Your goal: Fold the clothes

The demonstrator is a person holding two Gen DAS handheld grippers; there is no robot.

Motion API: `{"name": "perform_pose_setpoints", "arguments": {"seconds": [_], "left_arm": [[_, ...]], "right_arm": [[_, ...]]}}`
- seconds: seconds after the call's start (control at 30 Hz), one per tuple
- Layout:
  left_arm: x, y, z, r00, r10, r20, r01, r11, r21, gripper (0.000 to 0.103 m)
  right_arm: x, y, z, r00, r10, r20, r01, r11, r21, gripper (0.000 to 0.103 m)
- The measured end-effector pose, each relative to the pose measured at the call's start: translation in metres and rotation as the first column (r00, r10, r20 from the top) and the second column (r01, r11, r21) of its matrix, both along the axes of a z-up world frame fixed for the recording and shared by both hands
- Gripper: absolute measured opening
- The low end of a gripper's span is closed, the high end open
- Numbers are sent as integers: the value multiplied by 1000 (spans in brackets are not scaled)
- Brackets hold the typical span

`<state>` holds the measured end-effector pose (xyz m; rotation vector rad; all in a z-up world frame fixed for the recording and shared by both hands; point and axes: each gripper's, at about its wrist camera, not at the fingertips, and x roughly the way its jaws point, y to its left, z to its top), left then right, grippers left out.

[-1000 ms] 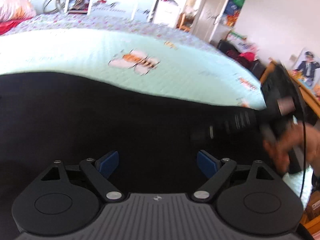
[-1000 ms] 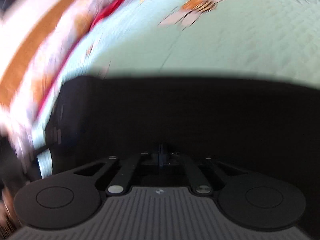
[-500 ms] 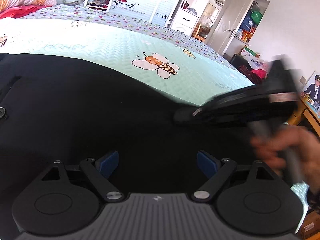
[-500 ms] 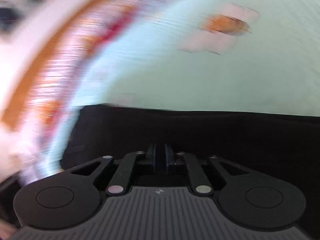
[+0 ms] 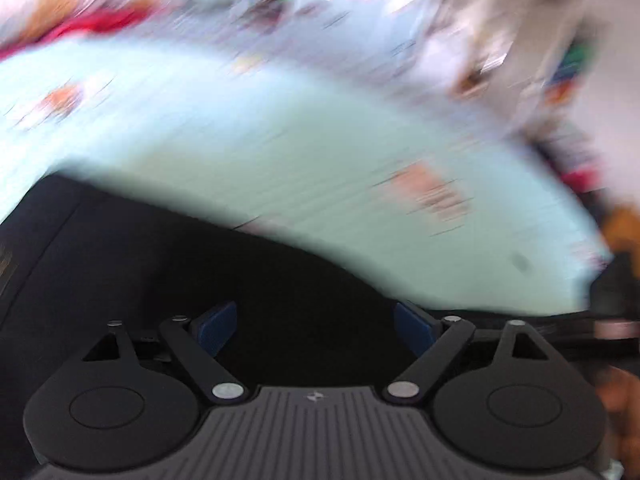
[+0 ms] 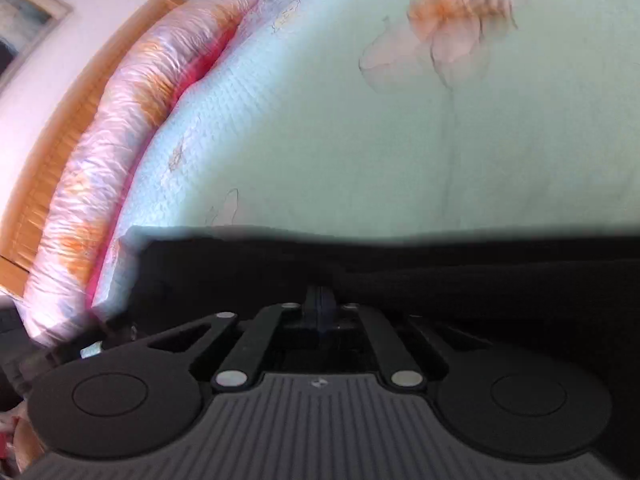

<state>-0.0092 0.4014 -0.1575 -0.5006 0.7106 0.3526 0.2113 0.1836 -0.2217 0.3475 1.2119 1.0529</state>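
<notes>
- We note the left gripper [image 5: 314, 326], jaws apart, over black cloth garment [image 5: 160, 272], lower frame.
- Right gripper [image 6: 320, 304]: jaws together, apparently pinching the garment's edge.
- Pale green quilted bedspread [image 6: 320, 140] above.

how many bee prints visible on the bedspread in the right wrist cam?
1 clear: the bee print sits at upper right of the mint bedspread, well beyond the black garment. Fainter outline drawings near the left edge are too blurred to identify; the garment may cover more.
</notes>
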Motion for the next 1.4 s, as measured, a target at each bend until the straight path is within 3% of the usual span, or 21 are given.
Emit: {"name": "perform_pose_setpoints", "arguments": {"seconds": [0.13,0.17,0.3,0.33,0.37,0.47,0.5,0.57,0.63,0.7,0.8,0.87,0.97,1.03,1.1,1.13,1.17,1.2,1.27,1.3,1.4], "left_arm": [[-18,6,0,996,-67,56,68,998,-13,78],[-21,4,0,995,-75,61,76,997,-6,78],[-23,4,-1,995,-70,73,71,997,-11,78],[-23,4,-1,995,-66,76,67,998,-17,78],[-23,5,-1,995,-61,77,63,998,-23,78],[-21,18,1,997,-27,77,30,999,-40,78],[-21,23,1,997,-14,78,17,999,-44,78],[-22,33,3,997,12,79,-8,999,-53,79],[-22,42,4,996,38,79,-33,998,-61,83],[-23,52,5,995,63,80,-58,996,-70,84],[-25,67,5,991,102,83,-95,992,-89,82],[-34,81,-6,987,126,100,-110,983,-147,78],[-38,82,-4,989,99,111,-83,987,-138,78],[-35,80,-4,992,83,96,-72,991,-114,78],[-35,81,-5,992,87,96,-76,990,-118,78],[-35,83,-6,992,85,98,-73,990,-119,78],[-35,84,-7,991,84,100,-71,990,-120,77],[-36,85,-6,992,82,100,-70,990,-119,77],[-37,87,-5,992,79,100,-67,991,-116,77],[-38,87,-2,992,81,94,-71,992,-106,77],[-46,83,13,992,98,77,-91,993,-81,78]], "right_arm": [[-13,-8,34,999,-21,35,23,999,-37,4],[-15,-5,38,1000,-19,25,19,1000,8,10],[-21,15,41,999,31,11,-32,989,143,10],[-21,25,31,999,31,37,-34,995,89,12],[-18,32,19,999,20,36,-20,1000,0,1],[-20,29,27,1000,-14,6,14,1000,-17,2],[-22,29,30,1000,-22,0,22,1000,-18,7],[-33,30,50,1000,4,26,-6,999,51,11],[-36,40,55,1000,28,-14,-25,989,146,11],[-33,55,51,998,36,-45,-28,985,170,11],[-17,78,15,992,-34,-124,36,999,18,1],[-14,79,7,984,-50,-169,57,998,35,1],[-23,86,38,999,-21,-43,20,1000,-11,6],[-25,84,49,997,-29,-66,36,993,109,12],[-22,92,44,996,-22,-89,35,989,147,12],[-20,100,35,998,-29,-54,32,998,56,9],[-17,102,25,998,-30,-58,32,999,40,1],[-13,104,16,997,-32,-66,34,999,28,1],[-10,93,25,991,-62,-115,68,996,51,3],[-15,83,35,993,-64,-98,73,993,92,12],[-34,49,58,995,-24,-95,44,978,205,12]]}}
